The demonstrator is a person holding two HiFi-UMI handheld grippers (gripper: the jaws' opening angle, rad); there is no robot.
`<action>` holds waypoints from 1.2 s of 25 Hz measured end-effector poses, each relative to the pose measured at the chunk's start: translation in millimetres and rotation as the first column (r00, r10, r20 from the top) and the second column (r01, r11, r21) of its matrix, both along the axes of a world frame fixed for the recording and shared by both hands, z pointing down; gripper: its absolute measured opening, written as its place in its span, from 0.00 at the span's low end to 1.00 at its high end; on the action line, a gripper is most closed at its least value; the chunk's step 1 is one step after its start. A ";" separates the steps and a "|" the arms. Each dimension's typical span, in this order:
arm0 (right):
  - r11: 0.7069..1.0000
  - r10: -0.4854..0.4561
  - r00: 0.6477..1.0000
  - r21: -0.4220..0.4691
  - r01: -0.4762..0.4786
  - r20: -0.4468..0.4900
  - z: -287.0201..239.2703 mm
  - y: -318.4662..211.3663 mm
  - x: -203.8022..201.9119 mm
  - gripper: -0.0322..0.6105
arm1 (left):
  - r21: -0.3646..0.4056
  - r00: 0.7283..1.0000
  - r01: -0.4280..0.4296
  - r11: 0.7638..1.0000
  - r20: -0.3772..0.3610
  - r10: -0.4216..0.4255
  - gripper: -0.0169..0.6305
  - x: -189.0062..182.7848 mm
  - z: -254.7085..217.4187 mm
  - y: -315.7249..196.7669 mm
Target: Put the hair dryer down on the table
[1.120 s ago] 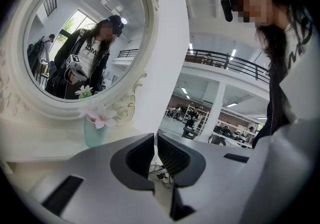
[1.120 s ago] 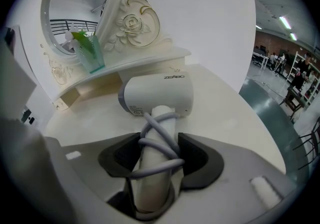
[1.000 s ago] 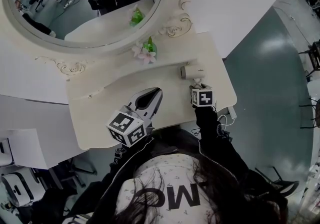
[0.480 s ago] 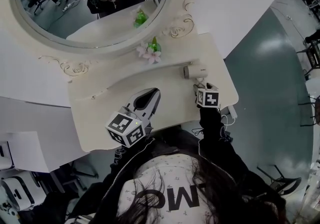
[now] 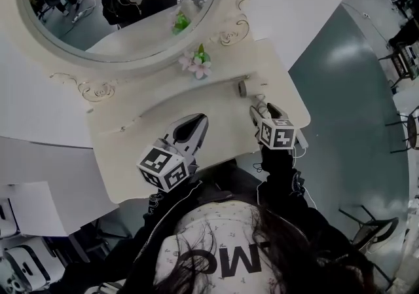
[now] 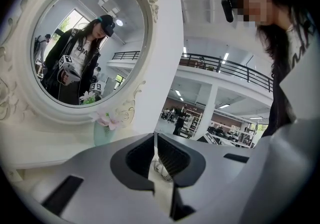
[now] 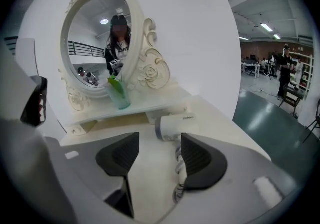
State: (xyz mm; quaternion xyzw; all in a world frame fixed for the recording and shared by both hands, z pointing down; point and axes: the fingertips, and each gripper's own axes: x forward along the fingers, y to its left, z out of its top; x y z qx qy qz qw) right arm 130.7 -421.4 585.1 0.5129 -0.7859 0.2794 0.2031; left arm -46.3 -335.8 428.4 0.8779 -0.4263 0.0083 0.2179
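A cream dressing-table surface [image 5: 144,129] curves below an oval mirror [image 5: 118,4], with grey-green floor [image 5: 347,122] dropping away past its right edge.

Farthest out from the mirror, at the surface's near edge, the left tongs [image 5: 198,119] hangs with its jaws all but together and nothing in them. The right tongs [image 5: 263,112] is level with it, out near the right-hand corner. Its jaws stand wide apart and empty, showing bare tabletop between the pads [image 7: 202,160].

That is the change. A second ago this tongs sat up against the hair dryer [image 7: 175,125]; it has since let go and backed off towards the edge. The hair dryer now lies on its side on the surface, a step closer to the mirror and clear of both jaws, with its coiled cord [image 7: 181,165] trailing back under the right jaw. By this reading the put-down is done.

A flower vase [image 5: 196,62] stands at the mirror's foot. The middle of the surface is bare, so there is room to withdraw. The right edge runs close beside the dryer, and the cord could snag.
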 end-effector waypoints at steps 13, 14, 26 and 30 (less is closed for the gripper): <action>0.985 -0.125 0.981 0.140 0.105 0.145 -73.4 87.4 -112.2 0.47 | 0.026 0.998 -0.066 0.998 -0.015 0.066 0.03 -48.0 -6.2 55.6; 0.983 -0.134 0.980 0.144 0.112 0.149 -75.7 96.0 -121.1 0.47 | 0.027 0.997 -0.069 0.997 -0.015 0.069 0.03 -53.5 -6.2 61.3; 0.973 -0.169 0.971 0.187 0.136 0.172 -87.2 190.8 -189.6 0.37 | -0.002 0.991 -0.129 0.992 -0.039 0.128 0.03 -97.8 11.0 126.3; 0.974 -0.168 0.973 0.182 0.138 0.158 -97.6 209.6 -192.0 0.35 | -0.011 0.987 -0.148 0.989 -0.062 0.147 0.03 -95.4 7.2 137.3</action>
